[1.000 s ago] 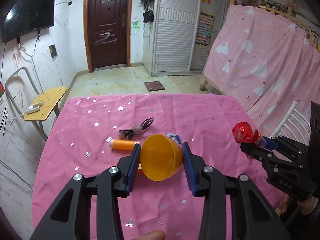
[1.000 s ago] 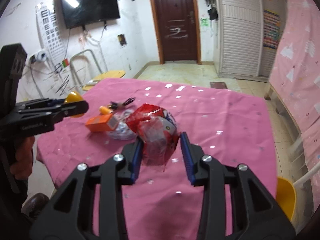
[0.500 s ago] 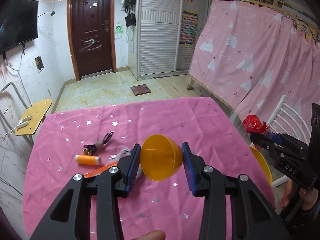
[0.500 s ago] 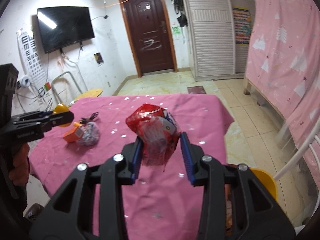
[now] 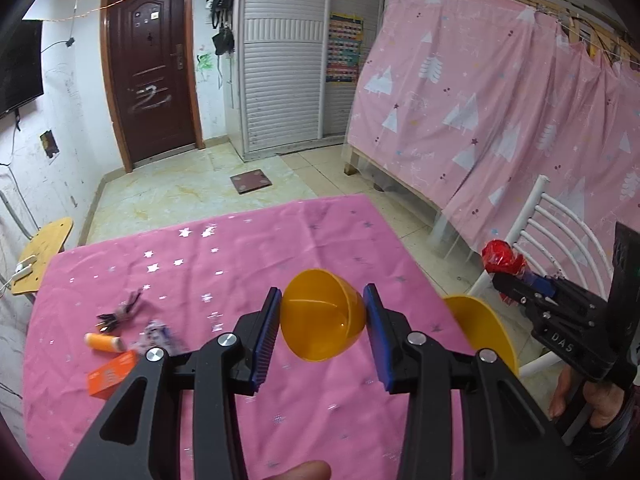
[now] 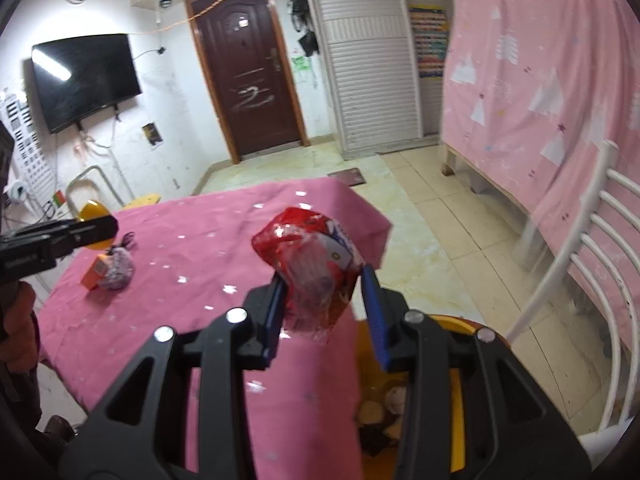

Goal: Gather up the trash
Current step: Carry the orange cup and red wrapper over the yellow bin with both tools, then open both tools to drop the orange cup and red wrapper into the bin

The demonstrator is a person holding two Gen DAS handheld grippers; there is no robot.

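The left gripper [image 5: 322, 326] pinches an orange half-shell [image 5: 322, 314] at frame centre, hollow toward the camera, likely bound for the yellow bin [image 5: 486, 326] at the table's [image 5: 240, 248] right edge. The right gripper [image 6: 322, 300] clamps a crumpled red wrapper [image 6: 314, 264] above that bin [image 6: 460, 324], whose mouth at lower right already holds scraps. A white chair [image 6: 592, 240] crowds the bin's right; the cloth edge borders its left. More litter, including an orange box [image 5: 114, 374], lies at lower left.

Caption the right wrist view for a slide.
Right claw carries a red wrapper toward the yellow bin beside the pink table.
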